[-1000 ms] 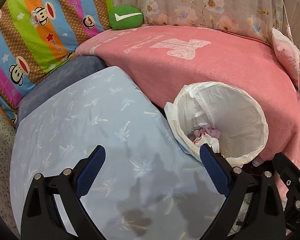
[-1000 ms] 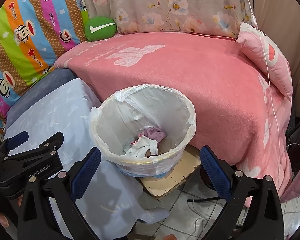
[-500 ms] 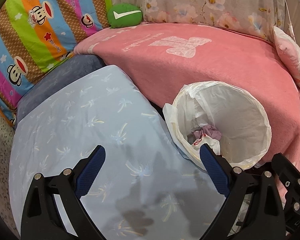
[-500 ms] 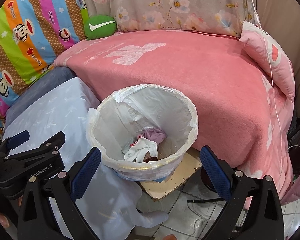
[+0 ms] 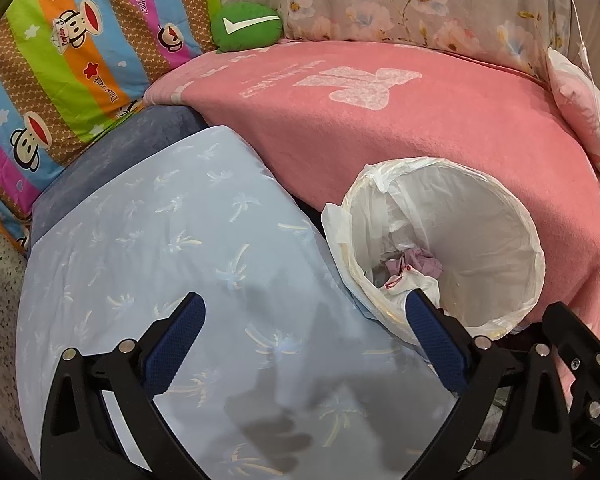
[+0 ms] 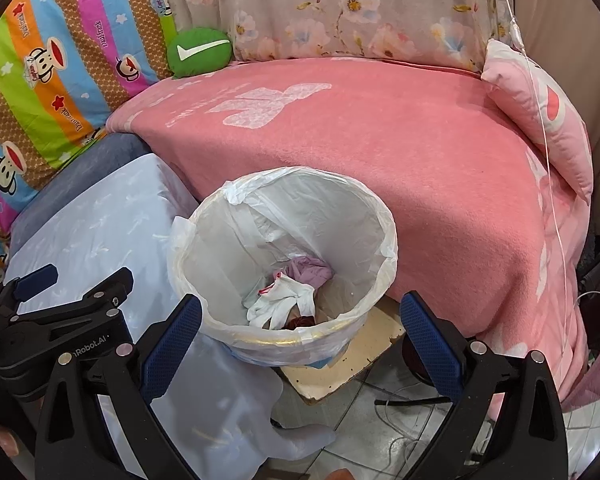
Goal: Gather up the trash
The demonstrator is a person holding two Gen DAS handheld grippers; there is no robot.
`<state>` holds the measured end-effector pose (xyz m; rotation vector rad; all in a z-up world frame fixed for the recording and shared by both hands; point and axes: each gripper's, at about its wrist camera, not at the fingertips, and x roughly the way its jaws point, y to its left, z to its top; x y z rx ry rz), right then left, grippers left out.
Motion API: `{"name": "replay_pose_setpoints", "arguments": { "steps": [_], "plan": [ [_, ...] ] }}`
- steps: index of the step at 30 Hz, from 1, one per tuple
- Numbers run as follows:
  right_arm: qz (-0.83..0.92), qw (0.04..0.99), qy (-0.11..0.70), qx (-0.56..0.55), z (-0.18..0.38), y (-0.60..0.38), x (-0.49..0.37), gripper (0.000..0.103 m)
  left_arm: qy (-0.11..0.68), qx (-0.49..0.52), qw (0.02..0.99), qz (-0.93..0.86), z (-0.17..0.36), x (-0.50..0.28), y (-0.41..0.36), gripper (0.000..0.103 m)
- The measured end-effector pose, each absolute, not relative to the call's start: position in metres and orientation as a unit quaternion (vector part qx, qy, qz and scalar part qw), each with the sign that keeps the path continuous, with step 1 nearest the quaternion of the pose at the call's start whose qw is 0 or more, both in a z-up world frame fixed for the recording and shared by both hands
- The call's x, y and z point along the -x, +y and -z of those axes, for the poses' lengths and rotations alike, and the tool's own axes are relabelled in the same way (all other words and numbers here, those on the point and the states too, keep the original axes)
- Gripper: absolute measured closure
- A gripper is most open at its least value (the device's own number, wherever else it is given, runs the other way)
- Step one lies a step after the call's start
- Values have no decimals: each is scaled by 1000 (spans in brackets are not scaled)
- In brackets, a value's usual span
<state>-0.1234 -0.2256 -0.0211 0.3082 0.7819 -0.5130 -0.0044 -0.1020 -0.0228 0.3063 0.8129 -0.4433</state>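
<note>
Both views crept slightly closer; bin (image 6: 284, 256) holds white glove (image 6: 280, 308), purple wad (image 6: 308, 270); both grippers spread, empty.

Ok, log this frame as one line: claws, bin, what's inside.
left claw: open, empty | right claw: open, empty, above bin | bin: white liner, upright | contents: white glove, purple wad

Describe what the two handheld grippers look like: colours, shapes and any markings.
Both grippers, left and right, have black angular frames with silver rivets. Their fingers carry textured blue pads. In the right wrist view, the left gripper's body shows white lettering ending "Robot.AI".
</note>
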Motion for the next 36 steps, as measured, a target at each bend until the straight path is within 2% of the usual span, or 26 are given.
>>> {"name": "replay_pose_setpoints", "arguments": {
  "steps": [36],
  "plan": [
    [247,878,380,-155,27,-228,127,6,400,-156,877,215,30,6,-112,7]
  ]
}}
